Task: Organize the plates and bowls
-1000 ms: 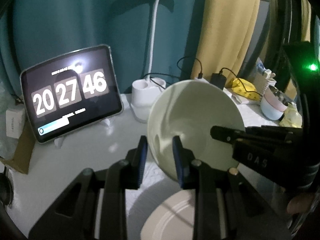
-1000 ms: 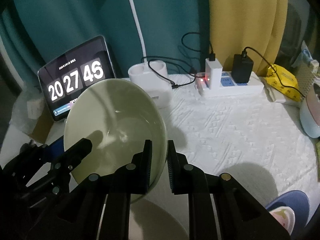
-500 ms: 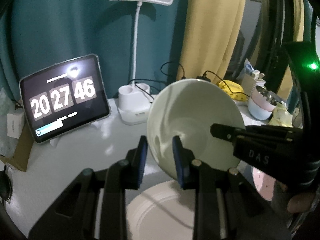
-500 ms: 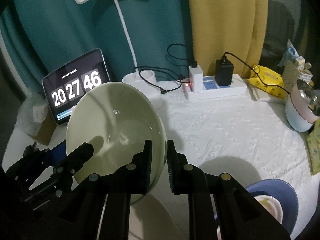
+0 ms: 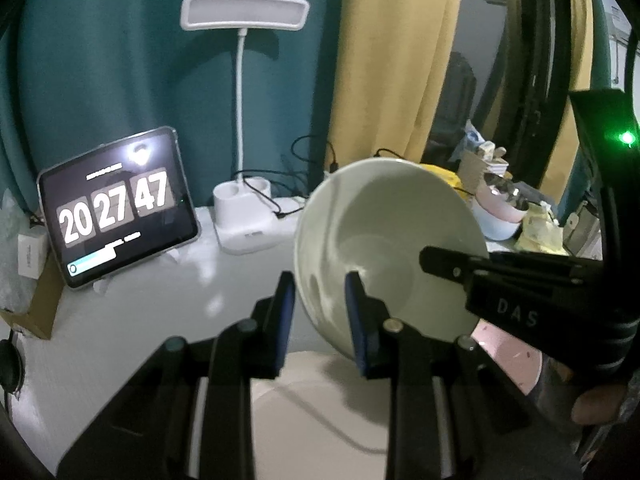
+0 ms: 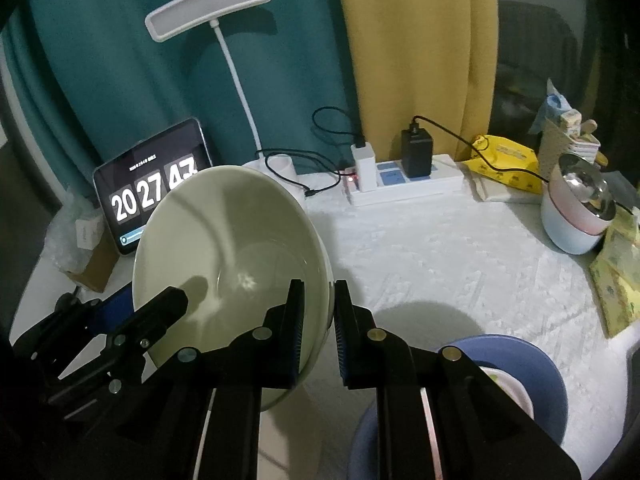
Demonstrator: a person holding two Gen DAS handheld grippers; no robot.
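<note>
A pale green bowl (image 5: 384,240) is held tilted in the air by both grippers; it also shows in the right wrist view (image 6: 232,264). My left gripper (image 5: 320,312) is shut on the bowl's left rim. My right gripper (image 6: 318,328) is shut on the bowl's right rim. A white plate (image 5: 320,412) lies on the table right below the bowl. A blue bowl (image 6: 520,364) with a white dish inside sits at the lower right in the right wrist view. A pink plate (image 5: 508,356) shows under the right gripper's body.
A tablet clock (image 5: 116,208) leans at the back left, beside a white desk lamp (image 5: 244,216). A power strip (image 6: 404,184) with chargers lies at the back. A yellow packet (image 6: 508,160) and stacked pink and blue bowls (image 6: 576,216) stand at the right.
Both grippers have lifted the green bowl higher and drawn back from the table. More of the white plate and the blue bowl now shows below.
</note>
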